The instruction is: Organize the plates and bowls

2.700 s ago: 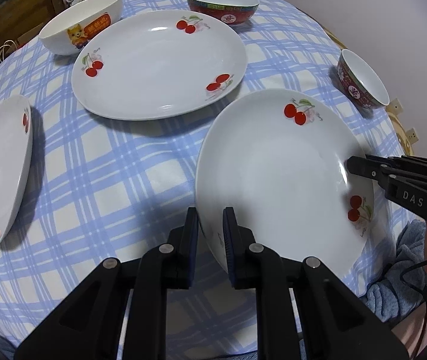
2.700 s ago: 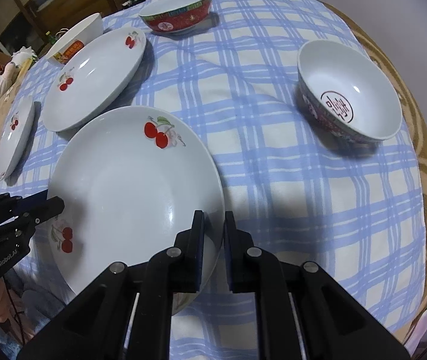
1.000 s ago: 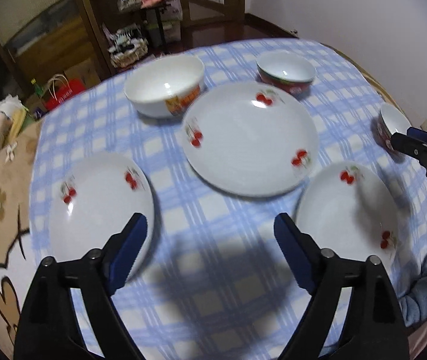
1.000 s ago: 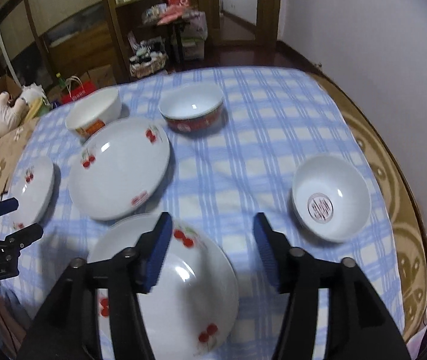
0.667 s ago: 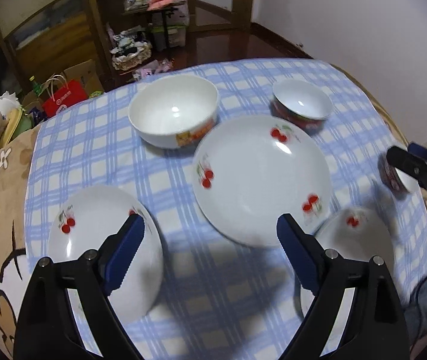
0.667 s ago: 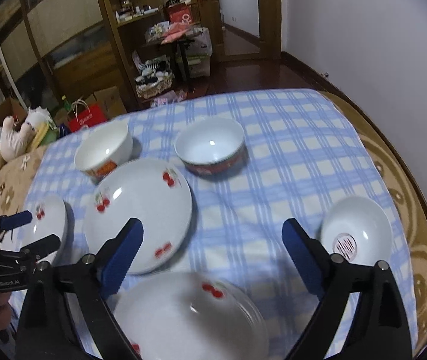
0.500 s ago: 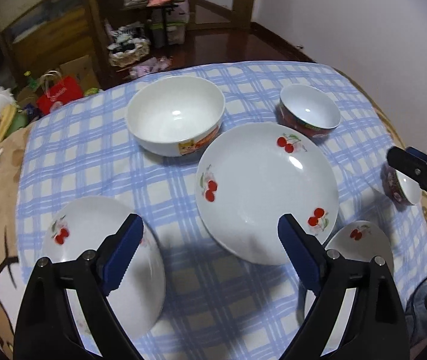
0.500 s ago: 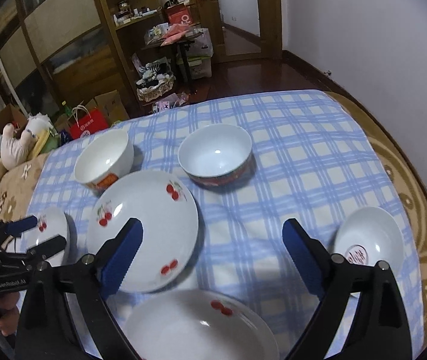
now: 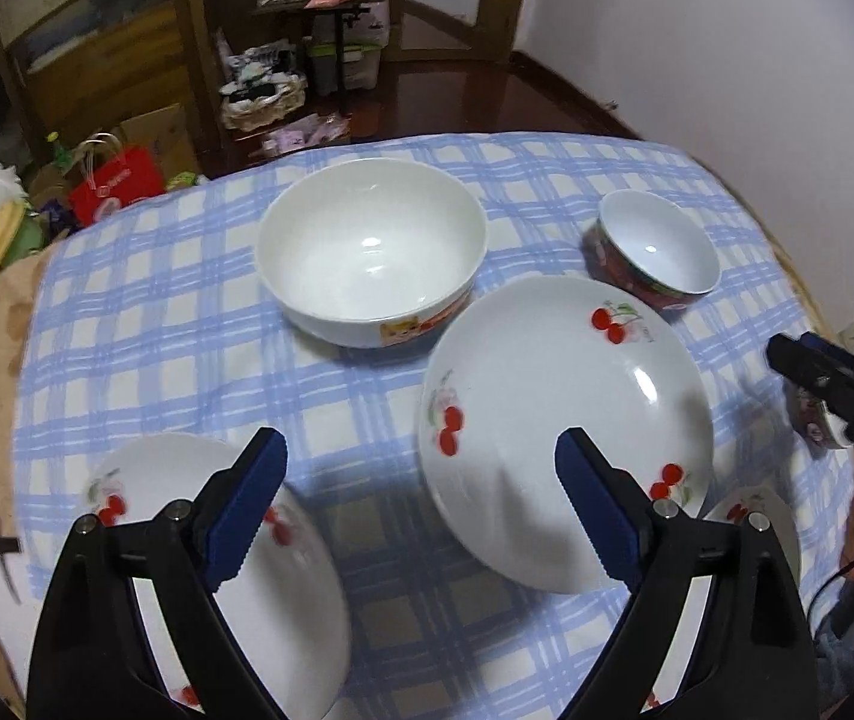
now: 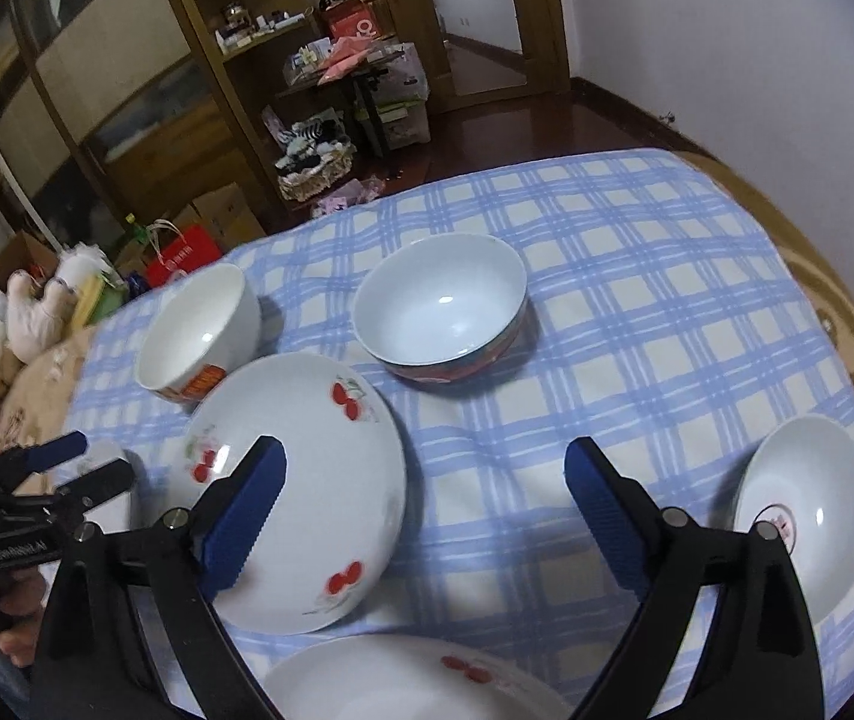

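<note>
On a round table covered by a blue-and-white checked cloth [image 9: 175, 312], three white plates with cherry prints and three bowls were spread out singly, none stacked. Both grippers hovered above them with nothing held. The left gripper [image 9: 421, 504] had its blue-padded jaws spread wide, empty, over bare cloth between a small cherry plate [image 9: 307, 612] at its left and the large cherry plate [image 9: 559, 420] at its right. Beyond them sat a big white bowl [image 9: 373, 264] with an orange cartoon label, just beside the large plate's far edge, and a red-patterned bowl [image 9: 655, 252] further right. The right gripper [image 10: 424, 504] had just been opening its jaws; they stood wide apart with nothing between them, above cloth beside the large plate. A third cherry plate [image 10: 403, 684] lay at the near edge under that gripper, and a small bowl with a red mark inside [image 10: 805, 510] sat alone toward the table's right side. Part of a hand [image 10: 19, 630] showed at the lower left.
</note>
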The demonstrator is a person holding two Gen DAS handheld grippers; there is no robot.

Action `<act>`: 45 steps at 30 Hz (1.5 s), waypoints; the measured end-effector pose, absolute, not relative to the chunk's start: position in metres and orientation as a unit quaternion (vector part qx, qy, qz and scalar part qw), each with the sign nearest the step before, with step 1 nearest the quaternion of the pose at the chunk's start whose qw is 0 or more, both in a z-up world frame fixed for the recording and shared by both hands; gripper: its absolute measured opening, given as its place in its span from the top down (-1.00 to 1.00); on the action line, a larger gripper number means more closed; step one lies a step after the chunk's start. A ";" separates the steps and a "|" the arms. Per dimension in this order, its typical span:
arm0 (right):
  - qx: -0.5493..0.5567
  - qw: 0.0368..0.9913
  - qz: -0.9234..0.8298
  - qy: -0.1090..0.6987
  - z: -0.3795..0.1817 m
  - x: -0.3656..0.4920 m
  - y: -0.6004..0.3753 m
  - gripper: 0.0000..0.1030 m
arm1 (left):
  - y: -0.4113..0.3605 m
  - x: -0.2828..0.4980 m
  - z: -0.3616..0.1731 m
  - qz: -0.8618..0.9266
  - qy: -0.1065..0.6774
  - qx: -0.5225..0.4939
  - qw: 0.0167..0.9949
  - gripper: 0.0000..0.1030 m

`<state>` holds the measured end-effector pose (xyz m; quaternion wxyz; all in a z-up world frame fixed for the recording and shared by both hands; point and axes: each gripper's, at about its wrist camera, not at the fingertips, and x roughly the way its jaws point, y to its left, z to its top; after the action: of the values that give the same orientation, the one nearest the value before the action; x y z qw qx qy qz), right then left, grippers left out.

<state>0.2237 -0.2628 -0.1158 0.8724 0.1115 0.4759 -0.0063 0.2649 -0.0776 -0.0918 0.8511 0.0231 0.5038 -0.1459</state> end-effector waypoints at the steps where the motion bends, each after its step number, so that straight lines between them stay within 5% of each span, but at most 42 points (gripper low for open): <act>1: 0.106 0.874 -0.009 0.473 -0.117 0.223 -0.262 -0.91 | -0.078 0.265 -0.094 -0.150 0.504 0.022 0.850 -0.74; 10: 0.080 0.870 -0.006 0.487 -0.137 0.225 -0.252 -0.85 | -0.070 0.269 -0.107 -0.118 0.509 0.003 0.853 -0.64; 15: 0.092 0.867 0.004 0.490 -0.145 0.225 -0.250 -0.57 | -0.067 0.271 -0.118 -0.116 0.529 -0.015 0.841 -0.64; 17: 0.089 0.864 0.008 0.496 -0.149 0.225 -0.248 -0.32 | -0.070 0.270 -0.121 -0.120 0.532 -0.010 0.838 -0.62; 22: 0.113 0.857 0.017 0.502 -0.156 0.226 -0.252 -0.01 | -0.078 0.267 -0.129 -0.123 0.544 0.004 0.830 0.00; 26: 0.120 0.853 0.019 0.507 -0.159 0.227 -0.254 0.27 | -0.076 0.267 -0.138 -0.123 0.560 -0.014 0.819 0.25; 33: 0.131 0.845 0.029 0.518 -0.166 0.232 -0.253 0.50 | -0.075 0.269 -0.145 -0.125 0.563 -0.024 0.816 0.47; 45: 0.116 0.841 0.041 0.526 -0.169 0.239 -0.244 0.87 | -0.077 0.266 -0.157 -0.126 0.561 -0.030 0.817 0.54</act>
<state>0.2389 -0.2441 -0.1685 0.8415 0.1165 0.5260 0.0410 0.2665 -0.0772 -0.1573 0.8174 -0.0304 0.5614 -0.1256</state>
